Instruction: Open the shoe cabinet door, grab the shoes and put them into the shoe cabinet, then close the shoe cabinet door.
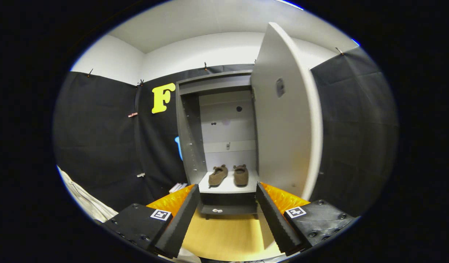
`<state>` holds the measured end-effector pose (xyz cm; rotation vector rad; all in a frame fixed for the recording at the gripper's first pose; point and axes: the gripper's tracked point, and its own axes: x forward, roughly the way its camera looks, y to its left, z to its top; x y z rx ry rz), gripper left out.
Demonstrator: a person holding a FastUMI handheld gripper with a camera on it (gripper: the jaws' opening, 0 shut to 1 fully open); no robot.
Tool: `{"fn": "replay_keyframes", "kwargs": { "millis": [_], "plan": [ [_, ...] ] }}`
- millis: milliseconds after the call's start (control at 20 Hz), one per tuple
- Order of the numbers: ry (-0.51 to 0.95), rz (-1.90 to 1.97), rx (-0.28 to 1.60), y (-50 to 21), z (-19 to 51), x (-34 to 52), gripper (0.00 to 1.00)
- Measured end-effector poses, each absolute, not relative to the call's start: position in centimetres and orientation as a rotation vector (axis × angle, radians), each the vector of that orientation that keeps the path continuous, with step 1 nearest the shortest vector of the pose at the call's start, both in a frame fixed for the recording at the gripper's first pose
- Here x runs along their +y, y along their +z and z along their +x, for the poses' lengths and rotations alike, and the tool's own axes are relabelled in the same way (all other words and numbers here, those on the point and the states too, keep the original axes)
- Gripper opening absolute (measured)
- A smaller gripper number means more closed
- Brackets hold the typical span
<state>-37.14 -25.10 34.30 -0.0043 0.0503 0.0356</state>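
Two brown shoes (229, 175) sit side by side on a pale shelf (228, 187) inside the grey shoe cabinet (190, 135), toes pointing toward the back panel, the left one turned slightly askew. The cabinet door (283, 120) stands swung wide on the right, its inner face toward the camera and a small dark handle fitting showing near its upper part. The tongs (228, 219) hang released and empty in front of the cabinet, their two fingers spread well apart and framing the lower shelf, with nothing between them but wooden floor (224, 237). A small pale object, too small to identify, lies on the dark lower ledge (228, 209) beneath the shoes. To the near left, a strip of light cloth (89, 204) shows against the booth wall.

Judging from this layout, the opening and loading steps look complete, and the remaining work is to shut the door. That would call for bringing the tongs right, to the door's free near edge or outer face, then pushing it leftward through its arc until it meets the cabinet frame. The main risk appears to be the door glancing off the fingers rather than swinging cleanly.
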Motion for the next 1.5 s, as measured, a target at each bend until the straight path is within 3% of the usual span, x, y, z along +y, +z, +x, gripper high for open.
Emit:
{"fn": "replay_keyframes", "kwargs": {
  "millis": [350,800,1250,1500],
  "plan": [
    [-0.137,0.013,0.021,35.0,-41.1,-36.6,0.98],
    [-0.152,0.016,-0.013,33.5,-34.7,-46.0,0.98],
    [-0.075,0.066,-0.006,33.2,-28.7,-47.5,0.98],
    [-0.127,0.053,-0.006,32.8,-28.5,-47.0,0.98]
  ]
}}
